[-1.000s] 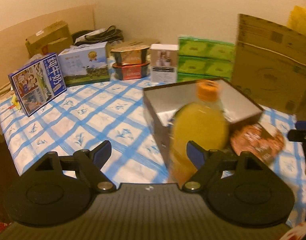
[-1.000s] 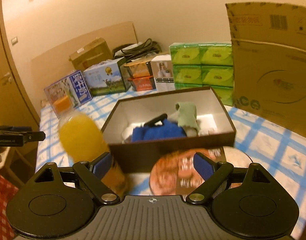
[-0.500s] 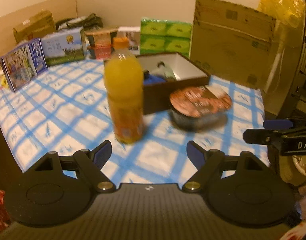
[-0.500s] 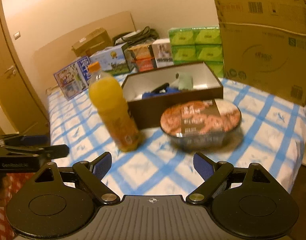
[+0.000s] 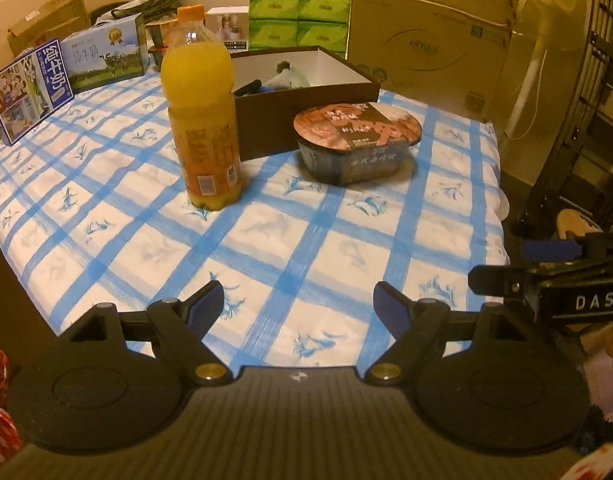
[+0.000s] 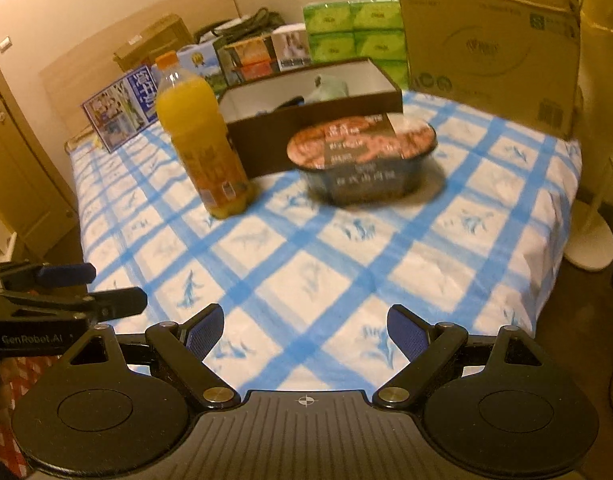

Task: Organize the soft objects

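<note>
A brown box (image 5: 274, 120) (image 6: 262, 144) with a white inside stands mid-table. In it lie a pale green cloth (image 5: 290, 76) (image 6: 328, 84), a bit of blue cloth (image 5: 266, 87) and a dark item. My left gripper (image 5: 298, 302) (image 6: 118, 286) hangs open and empty over the near edge of the checked tablecloth, well short of the box. Beside it on the right, my right gripper (image 6: 304, 316) (image 5: 498, 265) is also open with nothing between its fingers.
An orange juice bottle (image 5: 202, 112) (image 6: 198, 132) and a sealed noodle bowl (image 5: 356, 140) (image 6: 366, 156) stand in front of the box. Milk cartons (image 5: 26, 96), green tissue packs (image 5: 298, 20) and a large cardboard box (image 5: 430, 36) line the back. A fan stand (image 6: 586, 240) is off the table's right edge.
Both grippers have drawn back from the box toward the near table edge, staying open. The bottle, bowl and box now sit farther off in both views.
</note>
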### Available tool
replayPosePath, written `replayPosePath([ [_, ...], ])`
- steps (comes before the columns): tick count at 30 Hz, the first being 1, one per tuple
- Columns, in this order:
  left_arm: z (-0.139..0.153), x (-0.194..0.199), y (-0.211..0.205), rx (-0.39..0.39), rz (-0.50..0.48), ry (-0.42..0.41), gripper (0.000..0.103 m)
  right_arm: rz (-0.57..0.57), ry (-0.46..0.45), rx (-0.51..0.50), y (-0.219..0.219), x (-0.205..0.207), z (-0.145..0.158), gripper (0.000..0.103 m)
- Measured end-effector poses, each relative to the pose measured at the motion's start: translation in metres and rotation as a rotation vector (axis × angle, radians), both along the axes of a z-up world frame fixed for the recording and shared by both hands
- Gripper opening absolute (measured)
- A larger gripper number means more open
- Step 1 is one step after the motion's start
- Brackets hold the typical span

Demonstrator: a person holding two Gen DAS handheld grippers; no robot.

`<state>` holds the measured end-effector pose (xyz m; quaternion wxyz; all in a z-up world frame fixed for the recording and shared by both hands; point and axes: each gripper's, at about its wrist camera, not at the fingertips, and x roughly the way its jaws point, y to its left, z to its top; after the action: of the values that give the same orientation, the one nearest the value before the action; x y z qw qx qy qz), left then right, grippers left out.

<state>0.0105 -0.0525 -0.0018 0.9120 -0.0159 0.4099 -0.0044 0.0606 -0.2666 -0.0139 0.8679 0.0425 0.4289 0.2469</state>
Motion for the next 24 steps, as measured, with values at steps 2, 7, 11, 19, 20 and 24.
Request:
replayPosePath([
  [2, 0.000, -0.003, -0.001, -0.003, 0.001, 0.004, 0.080, -0.006, 0.012, 0.001, -0.001, -0.005, -0.002, 0.088],
  [7, 0.000, -0.010, -0.003, -0.013, 0.003, 0.014, 0.080, -0.003, 0.026, -0.005, 0.001, -0.013, -0.005, 0.088],
  [11, -0.001, -0.014, -0.005, -0.011, -0.004, 0.018, 0.080, -0.005, 0.047, -0.004, 0.002, -0.014, -0.006, 0.088],
  [19, 0.001, -0.015, -0.004, -0.011, 0.000, 0.012, 0.080, -0.002, 0.034, -0.007, 0.002, -0.016, -0.003, 0.088],
  [20, 0.001, -0.015, -0.004, -0.011, 0.000, 0.012, 0.080, -0.002, 0.034, -0.006, 0.002, -0.016, -0.003, 0.088],
  [24, 0.000, -0.015, -0.003, -0.012, 0.002, 0.011, 0.080, -0.001, 0.032, -0.006, 0.002, -0.016, -0.002, 0.088],
])
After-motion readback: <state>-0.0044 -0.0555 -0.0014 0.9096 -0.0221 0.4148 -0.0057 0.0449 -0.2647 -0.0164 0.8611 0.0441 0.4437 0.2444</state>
